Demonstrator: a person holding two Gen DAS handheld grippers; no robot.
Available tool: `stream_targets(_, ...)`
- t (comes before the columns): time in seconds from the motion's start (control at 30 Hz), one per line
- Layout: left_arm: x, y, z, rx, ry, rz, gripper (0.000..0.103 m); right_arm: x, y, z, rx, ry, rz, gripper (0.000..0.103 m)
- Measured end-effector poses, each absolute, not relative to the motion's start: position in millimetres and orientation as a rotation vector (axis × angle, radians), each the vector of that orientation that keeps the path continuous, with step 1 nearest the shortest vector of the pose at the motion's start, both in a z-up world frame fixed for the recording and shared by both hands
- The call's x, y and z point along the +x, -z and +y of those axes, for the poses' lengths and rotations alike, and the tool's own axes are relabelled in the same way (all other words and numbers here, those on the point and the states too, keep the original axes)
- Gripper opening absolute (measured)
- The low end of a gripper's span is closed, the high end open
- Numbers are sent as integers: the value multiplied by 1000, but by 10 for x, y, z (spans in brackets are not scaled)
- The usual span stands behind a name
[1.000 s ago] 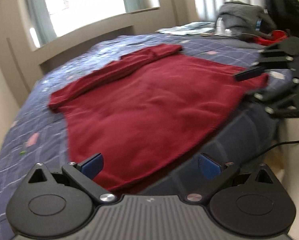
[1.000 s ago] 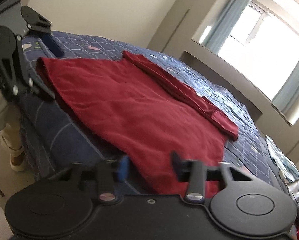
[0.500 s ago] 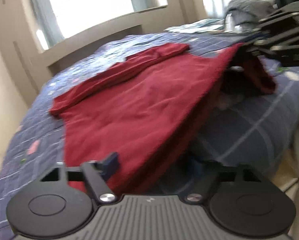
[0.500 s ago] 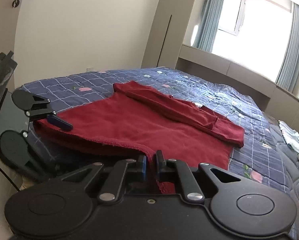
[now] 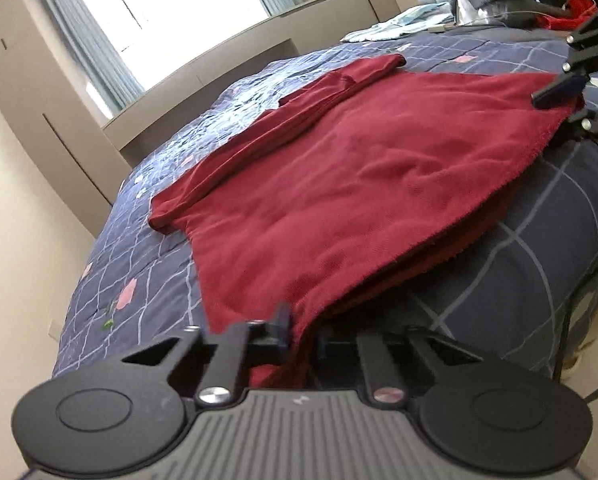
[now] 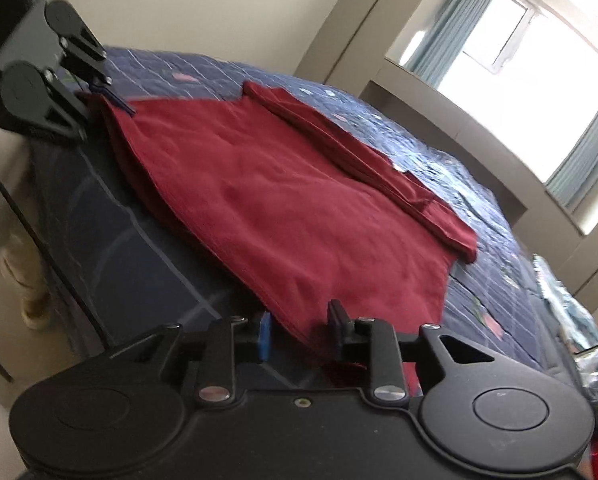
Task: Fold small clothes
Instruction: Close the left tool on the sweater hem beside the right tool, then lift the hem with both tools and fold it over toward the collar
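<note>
Red garment [image 5: 351, 184] spread flat on the blue checked bed [image 5: 539, 216], hem at the near edge. Left tool [image 5: 301, 330] clamped on one hem corner; right tool [image 6: 299, 322] parted around the other, cloth between. Best closed firmly, both corners lifted level.
</note>
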State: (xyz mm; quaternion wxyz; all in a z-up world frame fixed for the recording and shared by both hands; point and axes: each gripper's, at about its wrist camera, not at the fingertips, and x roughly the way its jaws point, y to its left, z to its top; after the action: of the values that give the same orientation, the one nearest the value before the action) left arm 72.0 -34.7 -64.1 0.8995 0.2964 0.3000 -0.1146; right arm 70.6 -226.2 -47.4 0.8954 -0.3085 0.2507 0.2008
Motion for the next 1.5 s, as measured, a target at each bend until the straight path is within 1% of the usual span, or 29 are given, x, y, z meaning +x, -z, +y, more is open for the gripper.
stream_targets(0.03,718,632,-354,612,239,619,5,716,480,-2282,-636,-408,518,23)
stream_targets(0.07,711,610,-347,606,244,616,5,725,476,-2300,-630,-402,518,13)
stream_targets(0.1,701,585,-339,599,248,611,4,732,464,-2316,-629,-395,514,12)
stream_targets(0.13,687,553,-327,592,253,602,4,727,439,-2328,-628,-401,506,8)
stream_targets(0.17,663,509,-307,586,260,591,4,714,397,-2341,-626,-409,494,7)
stream_targets(0.33,460,305,-224,632,300,550,3,574,201,-2373,-665,-433,451,6)
stream_targets(0.5,114,100,-120,647,368,561,3,270,-28,-2441,-666,-482,470,5)
stream_targets(0.7,-431,-75,-5,622,508,681,3,-203,-259,-2521,-635,-610,624,5)
stream_targets(0.83,-484,-169,52,587,534,726,4,-353,-384,-2546,-587,-663,702,6)
stream_targets(1.0,-252,-361,152,479,534,750,4,-175,-535,-2587,-505,-686,723,6)
stream_targets(1.2,99,-669,175,434,520,742,4,149,-815,-2622,-477,-702,699,6)
stream_targets(1.37,665,-1027,145,417,497,748,5,608,-1180,-2595,-562,-686,616,7)
stream_targets(1.5,1222,-1259,45,484,468,697,5,1193,-1374,-2577,-660,-658,547,8)
